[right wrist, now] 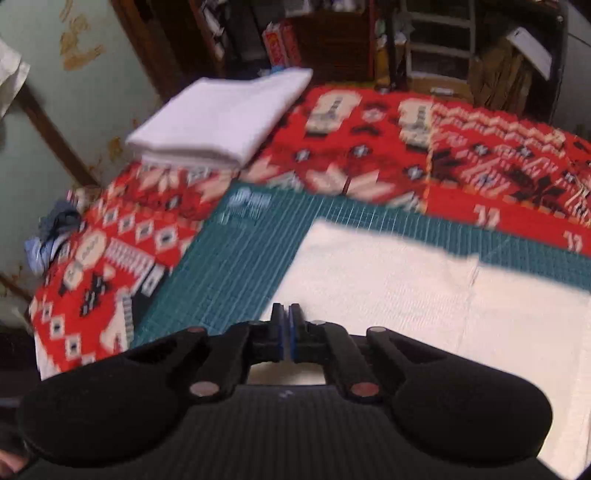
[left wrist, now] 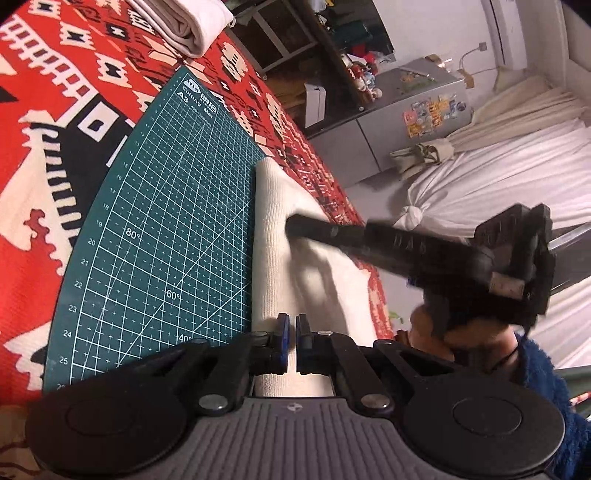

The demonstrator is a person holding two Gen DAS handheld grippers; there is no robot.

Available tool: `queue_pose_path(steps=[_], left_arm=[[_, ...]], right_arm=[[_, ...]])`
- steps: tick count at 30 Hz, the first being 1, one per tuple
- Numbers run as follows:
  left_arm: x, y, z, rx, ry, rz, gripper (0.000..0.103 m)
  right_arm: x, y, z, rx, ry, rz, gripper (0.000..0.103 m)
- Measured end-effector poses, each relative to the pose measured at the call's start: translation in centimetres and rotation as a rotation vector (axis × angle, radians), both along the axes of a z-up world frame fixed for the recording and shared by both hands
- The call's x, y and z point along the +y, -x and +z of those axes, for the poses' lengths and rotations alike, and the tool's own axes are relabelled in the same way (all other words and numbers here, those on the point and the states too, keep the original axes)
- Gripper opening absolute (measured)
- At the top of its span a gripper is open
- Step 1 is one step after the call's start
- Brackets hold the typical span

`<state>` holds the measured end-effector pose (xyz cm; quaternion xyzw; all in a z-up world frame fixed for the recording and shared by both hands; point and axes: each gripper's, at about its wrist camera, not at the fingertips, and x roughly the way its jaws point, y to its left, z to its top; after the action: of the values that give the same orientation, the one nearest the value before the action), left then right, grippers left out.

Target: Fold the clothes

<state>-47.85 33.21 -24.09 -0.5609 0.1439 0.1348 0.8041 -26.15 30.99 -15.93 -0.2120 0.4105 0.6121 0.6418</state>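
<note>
A cream knitted cloth (left wrist: 273, 258) lies folded on the green cutting mat (left wrist: 166, 221), its long folded edge running along the mat's grid. My left gripper (left wrist: 294, 332) hovers over the near end of this cloth, jaws almost together, with nothing clearly pinched. In the left wrist view my right gripper (left wrist: 291, 227) reaches in from the right, shut, its tip resting on the cloth's top. In the blurred right wrist view that gripper (right wrist: 286, 325) is shut over the cream cloth (right wrist: 406, 295), which spreads flat across the mat (right wrist: 229, 251).
A folded stack of white cloth (right wrist: 221, 114) sits at the far corner on the red patterned tablecloth (right wrist: 369, 147); the stack (left wrist: 188, 26) also shows in the left wrist view. A hand in a blue fleece sleeve (left wrist: 546, 387) holds the right gripper. The table edge runs just past the cloth.
</note>
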Motion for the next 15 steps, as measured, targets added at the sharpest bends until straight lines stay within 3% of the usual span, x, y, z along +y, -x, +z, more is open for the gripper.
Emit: queue_pose_path(steps=[7,13,15], left_arm=[[-0.2,0.2,-0.1,-0.014,-0.012,-0.015,0.002],[-0.4,0.2,-0.2,-0.017,-0.01,-0.016,0.002],[-0.5,0.3,-0.1,-0.015,-0.014,-0.017,0.002]], right_arm=[[1.3,-0.7,-0.4,0.014,0.035,0.002,0.0],[2.6,-0.7,-1.2,-0.028,0.015,-0.007,0.0],[2.8,-1.2,-1.2,0.0,0.024,-0.025,0.0]])
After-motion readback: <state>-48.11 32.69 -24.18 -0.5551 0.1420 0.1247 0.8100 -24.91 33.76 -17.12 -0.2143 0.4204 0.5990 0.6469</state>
